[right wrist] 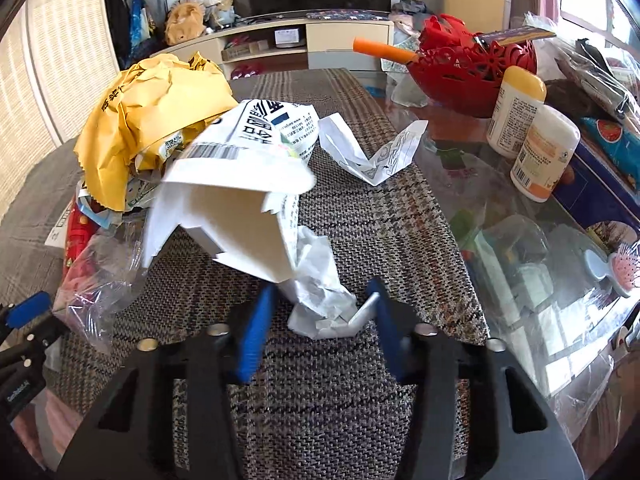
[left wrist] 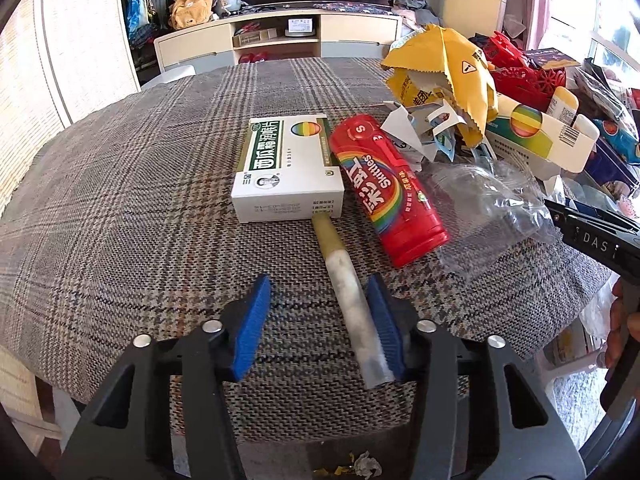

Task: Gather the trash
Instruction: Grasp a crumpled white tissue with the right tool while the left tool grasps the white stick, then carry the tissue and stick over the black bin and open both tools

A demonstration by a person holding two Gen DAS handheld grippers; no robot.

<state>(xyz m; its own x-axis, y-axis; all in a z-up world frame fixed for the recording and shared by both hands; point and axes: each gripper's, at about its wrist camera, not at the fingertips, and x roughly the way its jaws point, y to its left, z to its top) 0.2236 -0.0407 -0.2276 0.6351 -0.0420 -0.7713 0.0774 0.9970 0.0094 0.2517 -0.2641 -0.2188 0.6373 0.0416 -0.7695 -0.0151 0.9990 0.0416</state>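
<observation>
On the plaid tablecloth (left wrist: 120, 184) lie a white and green medicine box (left wrist: 288, 172), a red Skittles tube (left wrist: 388, 188), clear plastic wrap (left wrist: 492, 204) and a yellow crumpled bag (left wrist: 448, 76). My left gripper (left wrist: 320, 320) is open around a whitish stick with a yellow tip (left wrist: 352, 292), which lies against the right finger. My right gripper (right wrist: 320, 320) is open around crumpled white paper (right wrist: 320, 296) under a torn white carton (right wrist: 236, 196). The yellow bag (right wrist: 152, 120) lies to its left.
A folded paper strip (right wrist: 376, 156) lies further on. Two white bottles (right wrist: 532, 132), a red basket (right wrist: 472, 64) and plastic-covered clutter (right wrist: 560, 260) fill the right side. The table's near edge is right under both grippers. A TV cabinet (left wrist: 276, 36) stands beyond.
</observation>
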